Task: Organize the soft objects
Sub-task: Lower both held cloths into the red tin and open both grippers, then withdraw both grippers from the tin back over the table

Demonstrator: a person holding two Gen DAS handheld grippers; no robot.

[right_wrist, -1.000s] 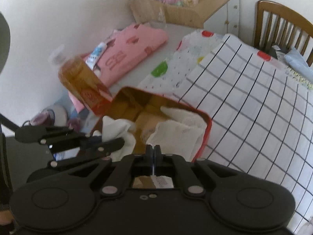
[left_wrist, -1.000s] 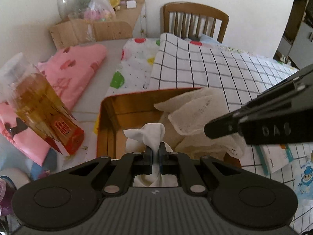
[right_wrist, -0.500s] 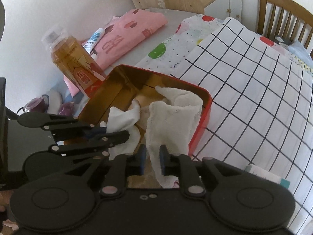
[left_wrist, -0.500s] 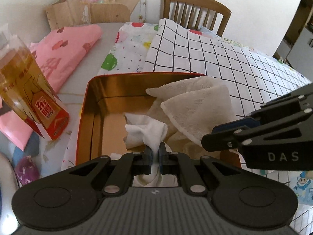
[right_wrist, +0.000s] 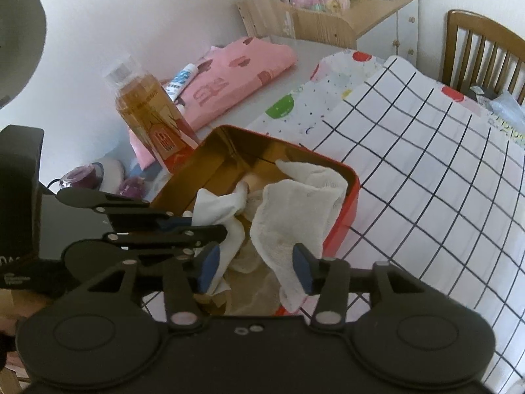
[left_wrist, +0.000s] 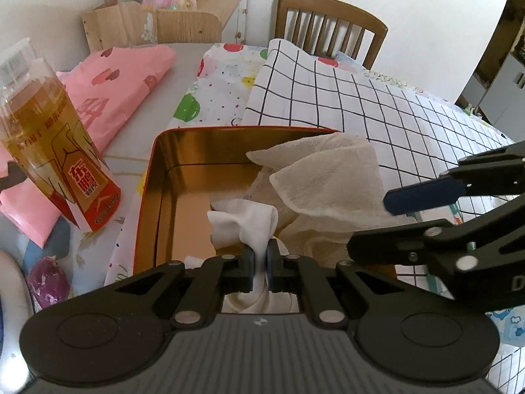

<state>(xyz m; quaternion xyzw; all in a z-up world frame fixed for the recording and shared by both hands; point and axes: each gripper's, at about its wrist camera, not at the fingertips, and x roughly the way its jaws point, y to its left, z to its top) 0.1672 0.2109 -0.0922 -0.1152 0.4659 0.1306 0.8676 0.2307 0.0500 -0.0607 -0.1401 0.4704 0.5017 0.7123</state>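
A red tin box with a gold inside (left_wrist: 154,151) (right_wrist: 351,177) sits on the table. A cream gauze cloth (left_wrist: 328,177) (right_wrist: 295,216) lies in it and hangs over its near edge. My left gripper (left_wrist: 261,259) is shut on a white cloth (left_wrist: 249,223) (right_wrist: 216,207) just above the box's near side. My right gripper (right_wrist: 254,262) is open, its blue pads on either side of the cream cloth's hanging end; its fingers (left_wrist: 420,193) show at the right in the left wrist view.
A bottle of amber liquid (left_wrist: 55,157) (right_wrist: 151,115) stands left of the box. A folded pink cloth (left_wrist: 118,85) lies behind it. A black-grid white cloth (left_wrist: 377,105) covers the table's right side. A wooden chair (left_wrist: 328,23) and a shelf (left_wrist: 170,16) stand behind.
My right gripper has opened and let go of the cream cloth, which now lies in the box. My left gripper stays shut on the white cloth, lower over the box.
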